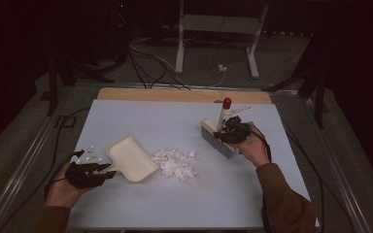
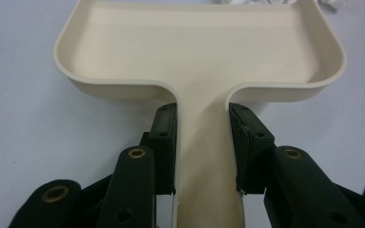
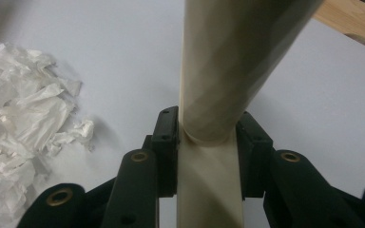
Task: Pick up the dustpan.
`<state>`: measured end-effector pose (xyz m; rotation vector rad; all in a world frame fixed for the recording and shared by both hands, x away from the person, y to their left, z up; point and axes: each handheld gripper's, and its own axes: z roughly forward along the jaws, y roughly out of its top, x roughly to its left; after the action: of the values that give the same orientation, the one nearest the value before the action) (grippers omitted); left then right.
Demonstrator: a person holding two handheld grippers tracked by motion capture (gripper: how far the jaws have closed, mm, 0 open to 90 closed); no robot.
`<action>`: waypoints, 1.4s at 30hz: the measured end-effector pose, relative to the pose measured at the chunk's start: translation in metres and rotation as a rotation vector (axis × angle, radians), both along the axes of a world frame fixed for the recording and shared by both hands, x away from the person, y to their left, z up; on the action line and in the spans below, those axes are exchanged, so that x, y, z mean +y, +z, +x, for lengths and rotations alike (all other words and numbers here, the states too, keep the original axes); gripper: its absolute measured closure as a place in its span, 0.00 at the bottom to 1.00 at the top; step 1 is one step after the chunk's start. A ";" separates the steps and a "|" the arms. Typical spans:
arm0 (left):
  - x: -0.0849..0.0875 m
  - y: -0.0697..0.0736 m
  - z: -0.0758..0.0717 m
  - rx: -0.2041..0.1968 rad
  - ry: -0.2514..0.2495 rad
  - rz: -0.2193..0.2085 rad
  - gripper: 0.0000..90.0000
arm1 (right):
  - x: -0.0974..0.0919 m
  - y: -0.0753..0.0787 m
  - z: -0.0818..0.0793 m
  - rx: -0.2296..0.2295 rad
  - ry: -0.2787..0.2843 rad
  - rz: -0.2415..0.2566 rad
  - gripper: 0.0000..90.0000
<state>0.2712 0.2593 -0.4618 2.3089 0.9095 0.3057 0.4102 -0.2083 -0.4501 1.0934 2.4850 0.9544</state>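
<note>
Status: sweeping has not begun, by the look of it. The paper scraps (image 1: 175,163) lie in 1 loose pile on the table (image 1: 141,116), none of them inside the dustpan (image 1: 132,158), whose tray is empty in the left gripper view.

Both tools are in hand. The left gripper (image 2: 202,142) is clamped on the dustpan handle, jaws pressing its 2 sides. The right gripper (image 3: 208,152) is clamped on the cream handle of the brush (image 1: 217,138).

Positions relative to the pile: the dustpan sits just beside it on the left, open edge facing the scraps. The brush stands to the right of it, clearly apart, bristles down.

Remaining: bring the brush to the pile and push all the scraps into the pan.
</note>
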 end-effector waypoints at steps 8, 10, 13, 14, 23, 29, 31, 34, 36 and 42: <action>-0.001 -0.002 -0.003 0.013 -0.039 0.014 0.74 | 0.001 0.000 0.000 -0.001 0.000 0.000 0.75; -0.003 -0.003 -0.005 0.020 -0.051 0.015 0.74 | 0.001 0.000 0.000 0.000 0.000 0.001 0.75; -0.006 -0.006 -0.005 0.030 -0.070 0.028 0.74 | 0.000 0.000 0.001 -0.001 -0.009 0.003 0.75; -0.007 -0.006 -0.005 0.034 -0.075 0.032 0.74 | 0.000 0.000 0.000 0.001 -0.012 0.005 0.75; -0.019 -0.008 -0.004 0.050 -0.129 0.069 0.74 | -0.001 0.000 0.001 0.010 -0.039 0.012 0.75; -0.029 -0.009 0.000 0.064 -0.168 0.091 0.74 | -0.001 0.000 0.000 0.020 -0.069 0.022 0.75; -0.031 -0.009 0.001 0.066 -0.174 0.090 0.74 | -0.001 0.000 0.000 0.026 -0.083 0.024 0.75; -0.032 -0.009 0.003 0.070 -0.180 0.095 0.74 | 0.001 0.002 -0.002 0.044 -0.117 0.030 0.75; -0.033 -0.009 0.003 0.073 -0.183 0.094 0.74 | 0.002 0.003 -0.002 0.046 -0.127 0.023 0.75; -0.037 -0.010 0.006 0.078 -0.187 0.092 0.74 | 0.008 0.005 -0.007 0.050 -0.178 0.014 0.75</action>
<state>0.2772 0.2224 -0.4714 2.4842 0.7227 0.1824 0.4029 -0.2006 -0.4452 1.3329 2.3738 0.9038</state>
